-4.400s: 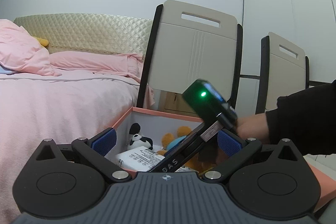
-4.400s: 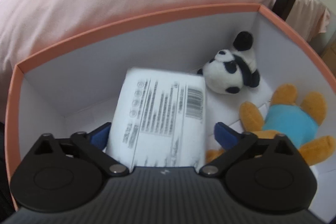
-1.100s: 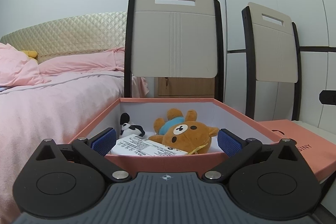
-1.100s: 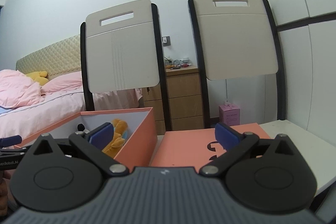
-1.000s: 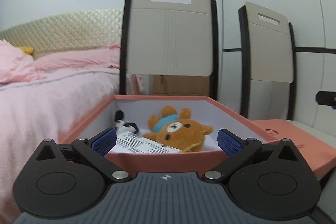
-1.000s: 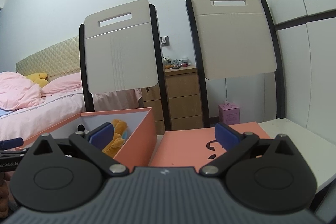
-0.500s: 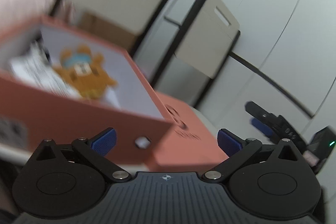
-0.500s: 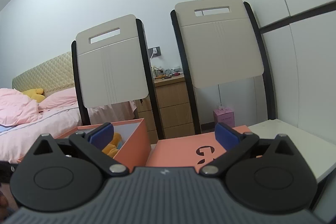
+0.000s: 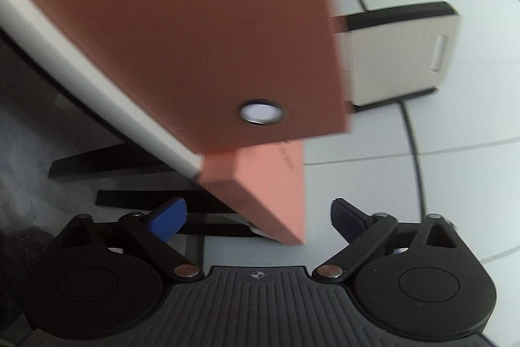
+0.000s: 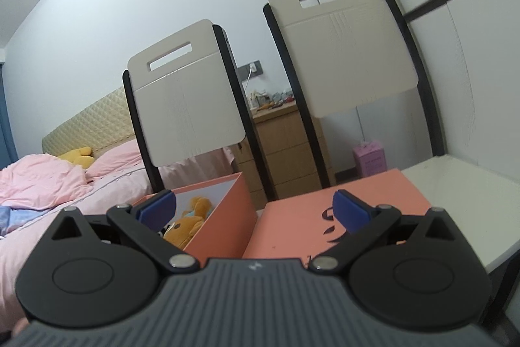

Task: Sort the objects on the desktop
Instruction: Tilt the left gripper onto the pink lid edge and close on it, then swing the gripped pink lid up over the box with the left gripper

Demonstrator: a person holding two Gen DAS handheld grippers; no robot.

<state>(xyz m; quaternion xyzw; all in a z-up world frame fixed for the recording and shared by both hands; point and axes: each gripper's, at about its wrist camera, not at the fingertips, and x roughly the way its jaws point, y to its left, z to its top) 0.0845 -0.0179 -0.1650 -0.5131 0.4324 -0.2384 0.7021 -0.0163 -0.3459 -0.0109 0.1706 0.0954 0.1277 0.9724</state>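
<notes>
left tool (image 9: 256,218): spread wide, holding nothing, flat orange cardboard lid (image 9: 273,191) corner between its blue pads
right tool (image 10: 253,208): spread wide, holding nothing
open orange cardboard box (image 10: 224,217): on white tabletop (image 10: 455,197), beside lid
brown plush bear (image 10: 188,225): inside box

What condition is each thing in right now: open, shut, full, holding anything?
Left hand-held gripper: open, holding nothing.
Right hand-held gripper: open, holding nothing.
Orange box: open, with a plush bear inside.
Box lid: off, lying flat beside the box on the white table.
</notes>
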